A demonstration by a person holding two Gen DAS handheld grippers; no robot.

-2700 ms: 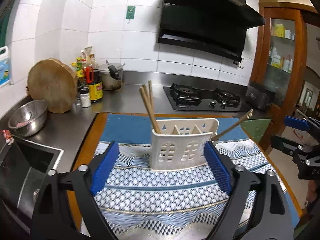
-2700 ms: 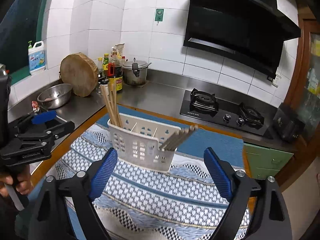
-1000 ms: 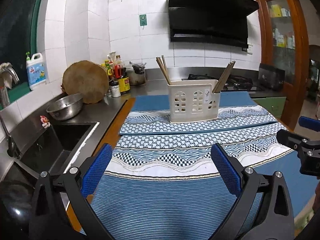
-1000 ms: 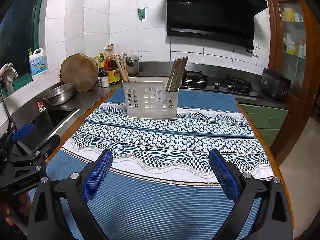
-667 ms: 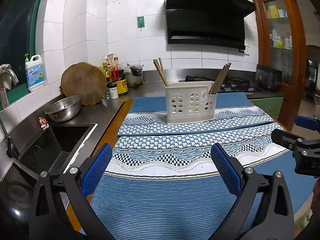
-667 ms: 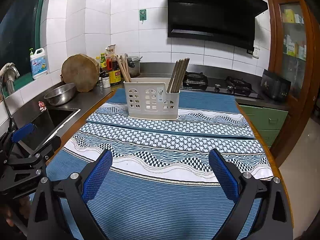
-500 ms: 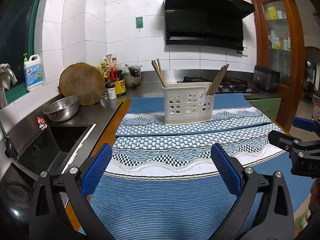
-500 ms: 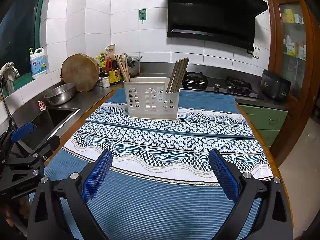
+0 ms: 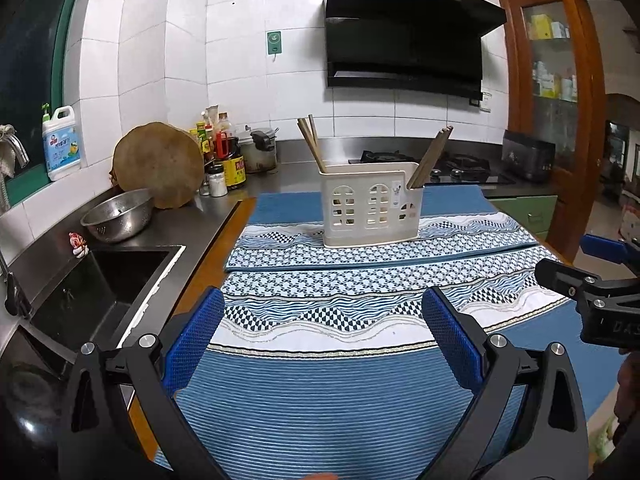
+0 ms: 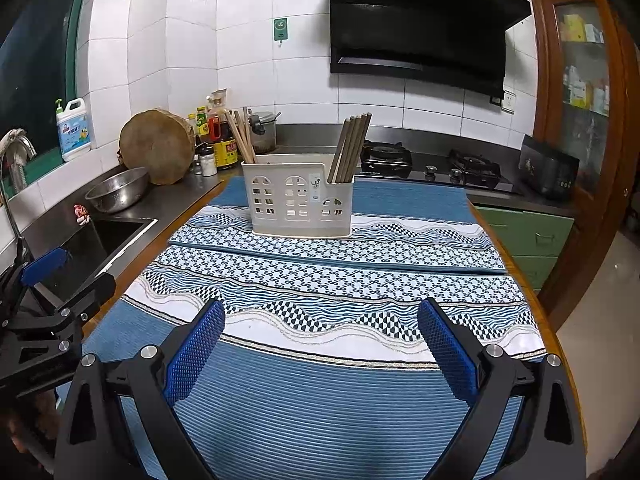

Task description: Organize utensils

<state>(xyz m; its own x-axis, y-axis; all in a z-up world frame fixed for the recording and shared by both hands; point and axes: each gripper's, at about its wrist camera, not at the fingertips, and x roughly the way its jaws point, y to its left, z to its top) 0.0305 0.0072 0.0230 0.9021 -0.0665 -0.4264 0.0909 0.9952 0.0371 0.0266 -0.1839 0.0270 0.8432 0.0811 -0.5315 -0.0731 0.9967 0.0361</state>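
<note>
A white slotted utensil holder (image 9: 370, 206) (image 10: 298, 200) stands upright on the far part of the blue patterned cloth (image 9: 320, 400) (image 10: 320, 400). Light wooden chopsticks (image 9: 311, 148) (image 10: 242, 136) lean in its left compartment. Darker chopsticks (image 9: 430, 158) (image 10: 350, 148) lean in its right compartment. My left gripper (image 9: 322, 332) is open and empty over the near end of the cloth, well short of the holder. My right gripper (image 10: 320, 336) is open and empty there too. Each gripper shows at the edge of the other's view (image 9: 600, 280) (image 10: 44, 300).
A black sink (image 9: 88, 280) and a steel bowl (image 9: 118, 214) lie to the left. A round wooden board (image 9: 158, 168), sauce bottles (image 9: 224, 152) and a pot (image 9: 260, 152) stand at the back. A gas hob (image 10: 432, 166) is behind the holder. The table's right edge (image 10: 540, 300) drops to the floor.
Both grippers pulled back from the holder toward the near end of the table, staying open and empty. In the last half second they barely moved.
</note>
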